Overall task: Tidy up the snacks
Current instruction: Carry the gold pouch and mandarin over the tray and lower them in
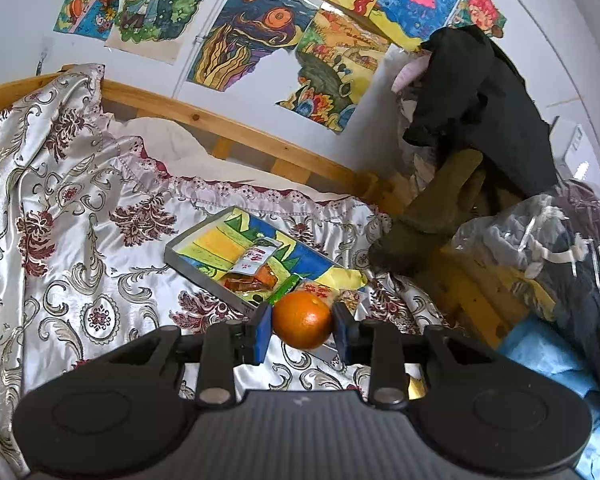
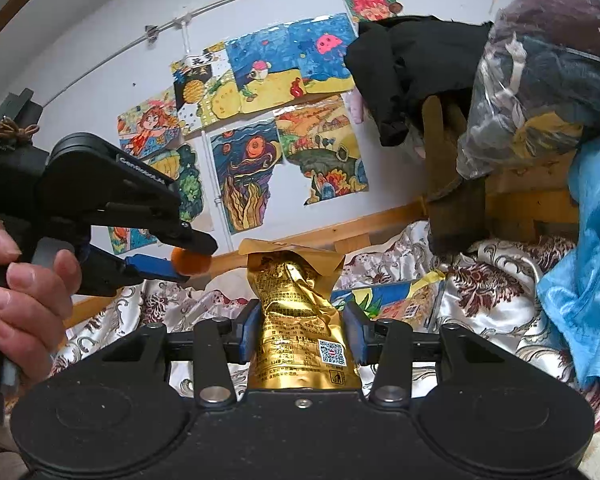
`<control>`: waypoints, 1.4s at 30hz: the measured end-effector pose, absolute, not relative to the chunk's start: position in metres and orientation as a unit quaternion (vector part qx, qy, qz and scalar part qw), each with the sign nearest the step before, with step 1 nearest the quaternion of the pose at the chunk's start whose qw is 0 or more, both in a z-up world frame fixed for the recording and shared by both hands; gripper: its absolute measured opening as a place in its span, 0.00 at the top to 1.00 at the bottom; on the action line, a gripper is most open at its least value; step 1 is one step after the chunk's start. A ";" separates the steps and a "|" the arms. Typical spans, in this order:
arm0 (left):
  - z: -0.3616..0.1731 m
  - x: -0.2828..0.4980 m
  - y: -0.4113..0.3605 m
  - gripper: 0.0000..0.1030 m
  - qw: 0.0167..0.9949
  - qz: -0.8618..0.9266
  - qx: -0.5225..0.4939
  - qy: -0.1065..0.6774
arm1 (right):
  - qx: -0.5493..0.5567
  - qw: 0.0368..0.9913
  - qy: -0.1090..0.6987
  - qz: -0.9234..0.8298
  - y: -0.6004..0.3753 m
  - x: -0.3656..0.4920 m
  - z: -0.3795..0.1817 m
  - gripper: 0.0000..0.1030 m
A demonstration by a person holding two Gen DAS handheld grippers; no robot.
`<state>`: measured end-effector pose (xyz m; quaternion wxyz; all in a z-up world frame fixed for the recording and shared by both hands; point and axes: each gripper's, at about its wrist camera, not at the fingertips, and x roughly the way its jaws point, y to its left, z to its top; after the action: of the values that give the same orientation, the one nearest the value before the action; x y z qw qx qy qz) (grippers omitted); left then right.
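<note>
My left gripper (image 1: 302, 326) is shut on an orange (image 1: 302, 320), held above the patterned bedspread. Just beyond it lies a flat grey box (image 1: 204, 262) lined with a colourful drawing; a white-and-red packet (image 1: 254, 258) and an orange-wrapped snack (image 1: 248, 282) rest in it. More small packets (image 1: 350, 298) lie at the box's near corner. My right gripper (image 2: 302, 332) is shut on a gold foil snack bag (image 2: 296, 316), held upright. In the right wrist view the left gripper (image 2: 192, 258) appears at left with the orange (image 2: 188, 262), a hand (image 2: 24, 292) on its handle. The box (image 2: 396, 298) lies behind the bag.
A wooden bed rail (image 1: 236, 126) runs along a wall covered in drawings (image 1: 252, 36). At the right is a heap of dark clothes (image 1: 480, 92), a clear bag of clothing (image 1: 540, 236) and blue cloth (image 2: 584, 264). The satin bedspread (image 1: 60, 216) stretches to the left.
</note>
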<state>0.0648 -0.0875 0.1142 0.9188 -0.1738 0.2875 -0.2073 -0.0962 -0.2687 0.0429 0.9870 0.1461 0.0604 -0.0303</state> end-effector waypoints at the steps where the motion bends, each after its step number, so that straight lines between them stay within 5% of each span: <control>1: 0.113 0.068 -0.091 0.66 0.918 -0.206 -0.175 0.290 | 0.149 0.986 0.062 -0.032 -0.271 -0.093 0.042 0.55; 26: 0.106 0.092 -0.123 0.66 0.913 -0.204 -0.224 0.274 | 0.247 0.964 0.077 -0.069 -0.321 -0.069 0.035 0.55; 42: 0.090 0.182 -0.130 0.66 0.924 -0.174 -0.186 0.284 | 0.184 0.975 0.111 -0.052 -0.346 0.094 0.036 0.55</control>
<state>0.1816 -0.1302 0.0896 0.9245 -0.1865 0.2835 -0.1738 0.0937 -0.3459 0.0364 0.9753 0.1838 0.1108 -0.0524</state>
